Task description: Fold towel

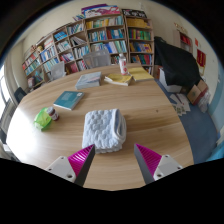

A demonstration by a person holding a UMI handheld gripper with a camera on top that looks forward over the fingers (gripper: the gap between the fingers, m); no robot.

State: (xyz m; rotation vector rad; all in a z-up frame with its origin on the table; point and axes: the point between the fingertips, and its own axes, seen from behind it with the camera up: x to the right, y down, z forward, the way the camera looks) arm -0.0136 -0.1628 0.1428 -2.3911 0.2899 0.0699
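Gripper view: hand-held gripper (113, 160) hovers level, fingers spread, before folded towel (104, 129).

A library or study room: full bookshelves (95, 38) behind a round wooden table (150, 115)

Gripper (114, 162) is hovering with fingers spread wide apart, holding nothing. Left finger (70, 165) and right finger (158, 164) are both pointing forward, tips angling slightly inward. Magenta pads (80, 156) are facing each other across the open gap. Nothing is sitting between the fingers and nothing is touching either pad. The hand holding it is hidden.
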